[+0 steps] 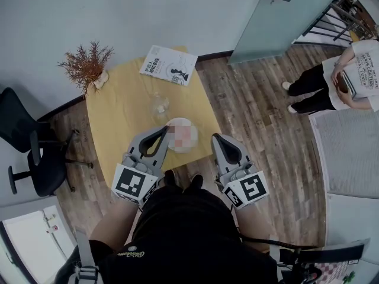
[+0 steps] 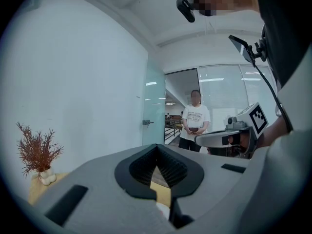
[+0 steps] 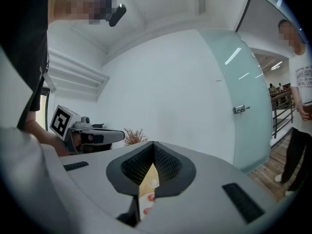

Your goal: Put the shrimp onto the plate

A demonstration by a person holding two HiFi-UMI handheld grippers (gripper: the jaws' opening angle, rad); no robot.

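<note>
A white plate [image 1: 177, 125] lies near the front edge of the yellow table [image 1: 118, 123]; a mosaic patch hides most of what is on it. My left gripper [image 1: 164, 129] hovers at the plate's left rim, and its jaws meet with nothing between them. The right gripper [image 1: 216, 137] hangs just right of the plate past the table's edge, its jaws also together and empty. In the right gripper view, a white patch with red-orange bits [image 3: 146, 199] shows through the slit below the right gripper [image 3: 153, 144]. In the left gripper view, the left gripper [image 2: 156, 146] points over the table.
A clear glass bowl [image 1: 160, 106] stands behind the plate. A booklet [image 1: 169, 64] lies at the table's far edge, beside a dried plant in a small vase [image 1: 87, 65]. An office chair [image 1: 29, 152] stands at the left. A person [image 1: 352, 76] waits at the right near a glass door [image 1: 284, 16].
</note>
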